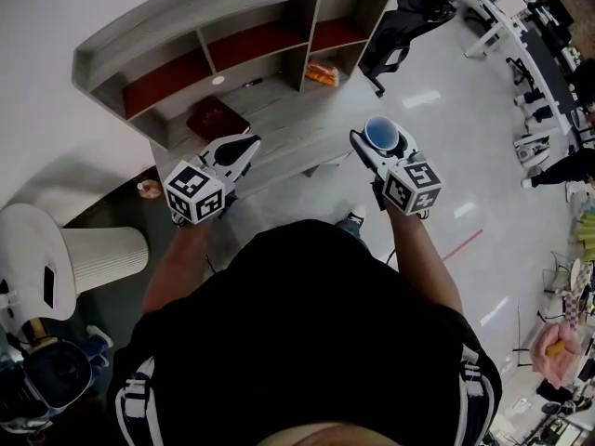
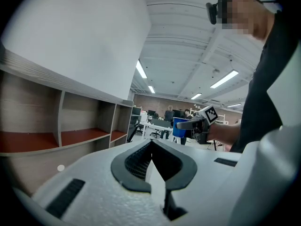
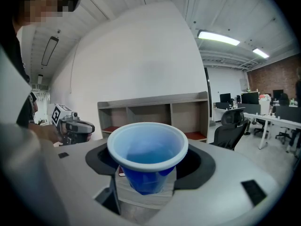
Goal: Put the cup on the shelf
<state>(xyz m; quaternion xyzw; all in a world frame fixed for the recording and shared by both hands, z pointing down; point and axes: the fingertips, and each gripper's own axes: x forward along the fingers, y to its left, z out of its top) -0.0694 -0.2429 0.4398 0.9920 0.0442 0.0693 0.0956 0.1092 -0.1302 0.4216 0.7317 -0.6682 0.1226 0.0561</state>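
Note:
A blue plastic cup (image 1: 381,134) stands upright between the jaws of my right gripper (image 1: 379,139), which is shut on it in the air in front of the shelf. The right gripper view shows the cup (image 3: 147,154) empty, its white rim up, the black pads (image 3: 203,164) against its sides. The grey wooden shelf (image 1: 279,100) with red-brown compartments lies ahead. My left gripper (image 1: 244,147) hovers over the shelf's lower board, shut on nothing. From the left gripper view the cup (image 2: 179,126) shows off to the right.
A dark red book (image 1: 216,117) and an orange packet (image 1: 323,72) lie on the shelf's lower level. A black office chair (image 1: 400,26) stands right of the shelf, white desks (image 1: 521,26) beyond. A white ribbed bin (image 1: 102,254) is at my left.

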